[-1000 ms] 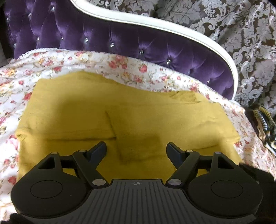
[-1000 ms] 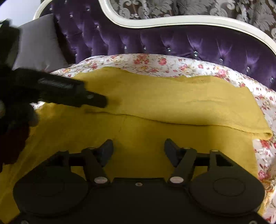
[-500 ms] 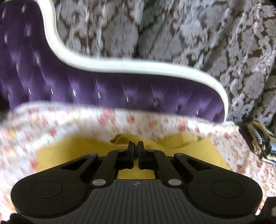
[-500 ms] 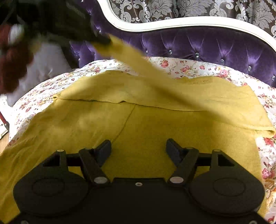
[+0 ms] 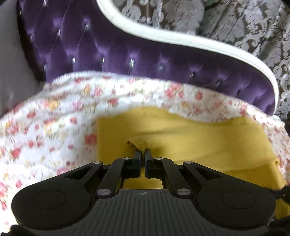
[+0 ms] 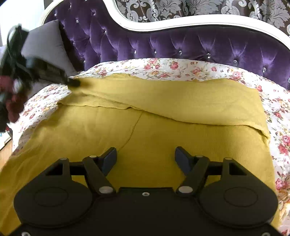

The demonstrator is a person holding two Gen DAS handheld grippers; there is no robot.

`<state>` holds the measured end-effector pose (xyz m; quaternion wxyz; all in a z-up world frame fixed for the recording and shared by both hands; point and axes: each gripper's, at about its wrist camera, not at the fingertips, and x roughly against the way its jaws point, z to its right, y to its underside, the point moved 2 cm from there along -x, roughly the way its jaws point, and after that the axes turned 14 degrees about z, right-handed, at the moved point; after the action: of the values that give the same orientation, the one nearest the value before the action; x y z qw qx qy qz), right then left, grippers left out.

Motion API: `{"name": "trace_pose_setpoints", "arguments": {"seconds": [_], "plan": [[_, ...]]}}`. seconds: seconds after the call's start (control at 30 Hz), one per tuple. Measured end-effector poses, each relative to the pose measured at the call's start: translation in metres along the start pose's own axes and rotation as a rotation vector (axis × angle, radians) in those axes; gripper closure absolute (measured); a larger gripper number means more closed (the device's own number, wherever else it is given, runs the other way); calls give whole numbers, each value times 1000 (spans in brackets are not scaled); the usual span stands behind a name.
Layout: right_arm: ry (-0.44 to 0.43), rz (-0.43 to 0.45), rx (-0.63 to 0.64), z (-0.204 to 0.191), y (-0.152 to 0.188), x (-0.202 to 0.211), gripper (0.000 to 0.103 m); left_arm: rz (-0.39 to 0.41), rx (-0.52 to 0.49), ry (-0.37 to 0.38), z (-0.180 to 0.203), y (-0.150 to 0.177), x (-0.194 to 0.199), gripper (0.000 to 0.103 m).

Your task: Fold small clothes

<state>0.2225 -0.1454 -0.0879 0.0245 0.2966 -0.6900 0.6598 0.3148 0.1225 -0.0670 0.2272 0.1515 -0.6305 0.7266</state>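
Yellow garment (image 6: pixel 145 130) lies spread on floral bedspread (image 6: pixel 181 67), far edge folded over; left gripper (image 5: pixel 142 154) jaws pinched on that flap's corner; right gripper (image 6: pixel 145 156) jaws wide open, empty, above near half. Advice: lay corner flat, square to edge, release once taut

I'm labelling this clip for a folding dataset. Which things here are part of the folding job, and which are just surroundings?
Part of the job:
- yellow garment
- left gripper, shut on a pinch of it
- right gripper, open above it

Just surroundings:
- floral bedspread
- purple headboard
- grey pillow
- patterned curtain
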Motion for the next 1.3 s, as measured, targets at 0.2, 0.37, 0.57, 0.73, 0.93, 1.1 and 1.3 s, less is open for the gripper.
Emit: {"name": "trace_pose_setpoints", "arguments": {"seconds": [0.2,0.37,0.57,0.73,0.93,1.1,1.3], "plan": [[31,69,-23,22,-32,15,24,-4,-39,-4,-7,17,-5,96],[130,122,-26,57,-57,-6,15,25,-157,-10,5,20,-5,90],[153,100,-71,77,-60,-40,15,15,-56,65,1,13,-14,73],[147,62,-53,77,-45,-48,15,-18,109,113,-4,-1,-39,68],[143,57,-31,78,-38,-47,15,51,140,176,9,-15,-39,69],[125,42,2,76,-41,-49,13,193,117,153,6,-18,-11,69],[123,91,24,75,-53,-41,13,252,144,-16,-25,-26,3,70]]}}
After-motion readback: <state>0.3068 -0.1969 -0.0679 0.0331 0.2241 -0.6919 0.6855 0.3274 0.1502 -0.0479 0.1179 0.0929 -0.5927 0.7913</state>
